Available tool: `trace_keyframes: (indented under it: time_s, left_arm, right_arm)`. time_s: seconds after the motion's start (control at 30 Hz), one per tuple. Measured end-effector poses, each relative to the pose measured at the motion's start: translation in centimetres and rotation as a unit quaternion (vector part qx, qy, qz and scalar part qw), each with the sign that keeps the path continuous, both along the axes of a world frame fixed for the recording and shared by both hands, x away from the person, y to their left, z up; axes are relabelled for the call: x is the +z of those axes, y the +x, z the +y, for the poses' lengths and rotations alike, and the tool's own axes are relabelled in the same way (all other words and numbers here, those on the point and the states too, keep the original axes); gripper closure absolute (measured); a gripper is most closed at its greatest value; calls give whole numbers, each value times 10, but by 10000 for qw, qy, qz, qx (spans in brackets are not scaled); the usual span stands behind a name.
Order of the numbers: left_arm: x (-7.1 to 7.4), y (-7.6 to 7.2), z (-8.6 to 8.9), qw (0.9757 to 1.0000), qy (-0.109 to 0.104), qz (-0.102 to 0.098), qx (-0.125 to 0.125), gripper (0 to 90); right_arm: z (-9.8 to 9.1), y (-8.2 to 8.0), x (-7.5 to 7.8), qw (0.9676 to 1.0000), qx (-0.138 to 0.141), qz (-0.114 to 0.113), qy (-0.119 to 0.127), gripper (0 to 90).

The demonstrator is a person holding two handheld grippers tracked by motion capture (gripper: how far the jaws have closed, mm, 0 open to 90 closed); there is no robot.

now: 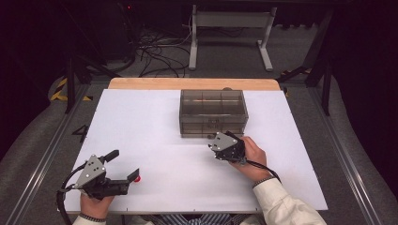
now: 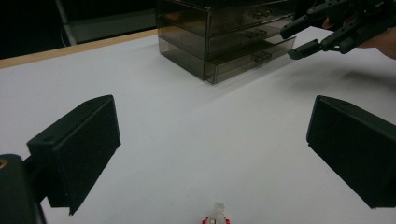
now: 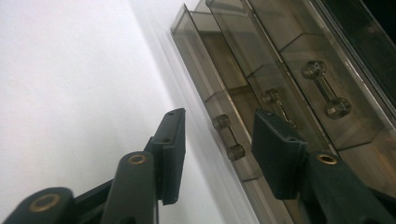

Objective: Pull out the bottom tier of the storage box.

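Note:
A smoky see-through drawer box [image 1: 213, 110] stands at the middle of the white table. Its bottom drawer [image 2: 252, 59] sticks out a little. My right gripper [image 1: 217, 138] is at the box's front, held by a hand in a white sleeve. In the right gripper view its jaws are open [image 3: 218, 117] on either side of that drawer's small handle [image 3: 229, 137], with gaps between pads and handle. My left gripper [image 1: 126, 163] rests near the table's front left, jaws wide open [image 2: 212, 135]. A small red and white object [image 1: 137, 178] lies on the table just by its fingertips.
The white sheet [image 1: 141, 131] covers the table; a wooden strip [image 1: 141, 83] runs along the far edge. Beyond it are cables on the floor and a white frame [image 1: 230, 28]. The right gripper [image 2: 289, 44] shows far off in the left gripper view.

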State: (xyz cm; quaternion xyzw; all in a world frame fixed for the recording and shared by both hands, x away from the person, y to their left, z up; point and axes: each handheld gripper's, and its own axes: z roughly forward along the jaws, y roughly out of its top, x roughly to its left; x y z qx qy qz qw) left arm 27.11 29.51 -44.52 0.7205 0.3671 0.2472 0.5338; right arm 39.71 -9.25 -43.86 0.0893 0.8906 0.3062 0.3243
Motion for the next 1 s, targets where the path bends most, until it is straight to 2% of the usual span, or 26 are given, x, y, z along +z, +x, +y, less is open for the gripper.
trace_keyframes:
  time_s: [0.03, 0.07, 0.1, 0.13, 0.17, 0.2, 0.4, 0.47, 0.53, 0.67, 0.87, 1.0]
  left_arm:
    - [0, 0, 0, 10000, 0, 0, 0, 35]
    - [0, 0, 0, 10000, 4, -1, 0, 35]
    - [0, 0, 0, 10000, 4, -1, 0, 35]
    - [0, 0, 0, 10000, 2, -3, -2, 35]
    - [0, 0, 0, 10000, 2, -3, -2, 35]
    - [0, 0, 0, 10000, 4, -1, -2, 35]
    - [0, 0, 0, 10000, 7, 9, -4, 35]
    - [0, 0, 0, 10000, 5, 5, -4, 35]
    - [0, 0, 0, 10000, -5, -3, -1, 35]
    - [-1, 0, 0, 10000, -6, -3, 2, 35]
    - [0, 0, 1, 10000, -8, -5, -7, 35]
    - [0, 0, 0, 10000, -2, -9, -5, 35]
  right_arm:
    - [0, 0, 0, 10000, 0, 0, 0, 543]
    - [-1, 3, 3, 9998, 106, 179, 64, 527]
    - [-1, 3, 3, 9998, 106, 179, 64, 527]
    - [-3, 8, 5, 9993, 155, 329, 66, 522]
    - [-3, 8, 5, 9993, 155, 329, 66, 522]
    - [-4, 12, 6, 9988, 120, 468, 120, 525]
    - [-8, 22, 9, 9977, 41, 652, 162, 536]
    - [-10, 31, 8, 9956, -91, 922, 173, 517]
    - [-10, 36, 7, 9948, -122, 1006, 112, 518]
    - [-10, 42, 3, 9937, -265, 1090, 45, 519]
    - [-11, 45, -1, 9938, -339, 1053, -137, 521]
    - [-11, 50, -4, 9936, -430, 1039, -125, 518]
